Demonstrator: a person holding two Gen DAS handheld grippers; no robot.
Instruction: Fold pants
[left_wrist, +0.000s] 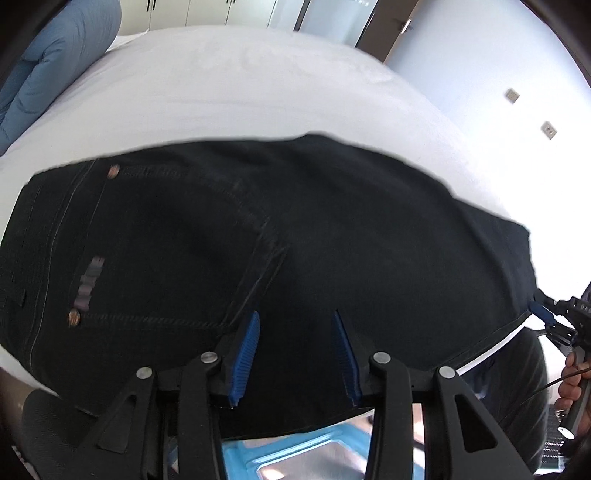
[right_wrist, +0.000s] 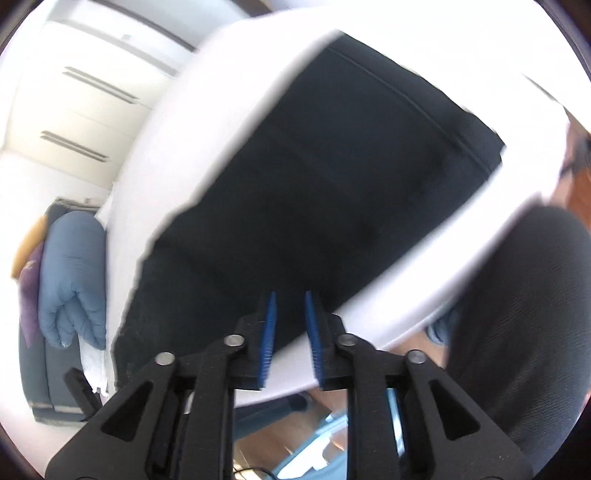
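Observation:
Black jeans (left_wrist: 332, 229) lie spread across a white bed (left_wrist: 221, 92), with a back pocket (left_wrist: 166, 251) and copper rivets facing up on the left. My left gripper (left_wrist: 295, 314) hovers over the near edge of the jeans, its blue pads well apart and nothing between them. At the far right of that view, a hand (left_wrist: 570, 384) holds my right gripper (left_wrist: 543, 310) by the jeans' right end. The right wrist view is blurred: the jeans (right_wrist: 332, 184) run diagonally, and the right gripper (right_wrist: 290, 293) has a narrow empty gap, its pads above the jeans' near edge.
A rolled blue duvet (left_wrist: 55, 55) lies at the bed's far left, also seen as the duvet (right_wrist: 74, 277) beside a purple cushion. White wardrobe doors (right_wrist: 74, 92) stand behind. A light-blue tray (left_wrist: 295, 454) sits below the bed edge. Dark fabric (right_wrist: 517, 314) fills the right side.

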